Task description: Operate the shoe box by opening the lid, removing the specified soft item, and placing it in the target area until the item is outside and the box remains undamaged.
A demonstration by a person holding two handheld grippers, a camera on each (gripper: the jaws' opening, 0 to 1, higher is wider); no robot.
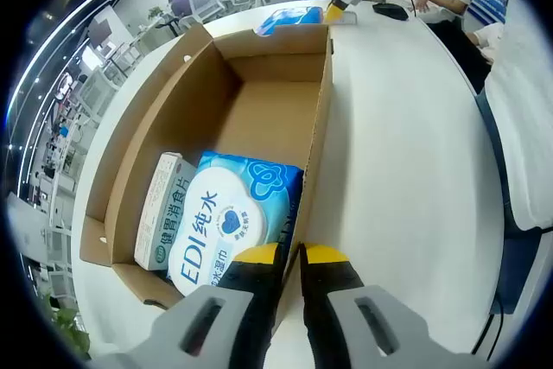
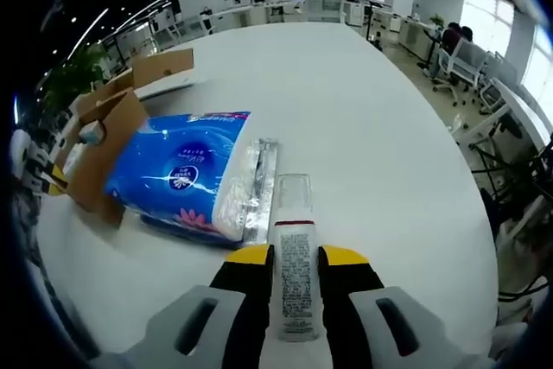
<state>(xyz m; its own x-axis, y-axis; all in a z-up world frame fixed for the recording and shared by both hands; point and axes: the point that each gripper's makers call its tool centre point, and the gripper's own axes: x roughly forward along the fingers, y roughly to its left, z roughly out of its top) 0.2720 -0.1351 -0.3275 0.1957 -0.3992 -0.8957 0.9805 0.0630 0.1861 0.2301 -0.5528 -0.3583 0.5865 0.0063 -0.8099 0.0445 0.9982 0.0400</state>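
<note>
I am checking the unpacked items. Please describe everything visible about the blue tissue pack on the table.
The blue tissue pack is a soft plastic-wrapped bundle with white print and a pink flower. It lies on its side on the white table, outside the cardboard box and against its end. Its clear crimped end faces the right gripper, which holds a small bottle.

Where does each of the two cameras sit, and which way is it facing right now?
Left gripper view: rides the left gripper, whose jaws pinch the open cardboard box's near wall; inside lie a wet-wipes pack and a small carton.
Right gripper view: rides the right gripper, shut on a small bottle, facing across the white table past a blue tissue pack.
Shared: the box, table, tissue pack, and the right gripper, seen beyond the box in the left gripper view.
</note>
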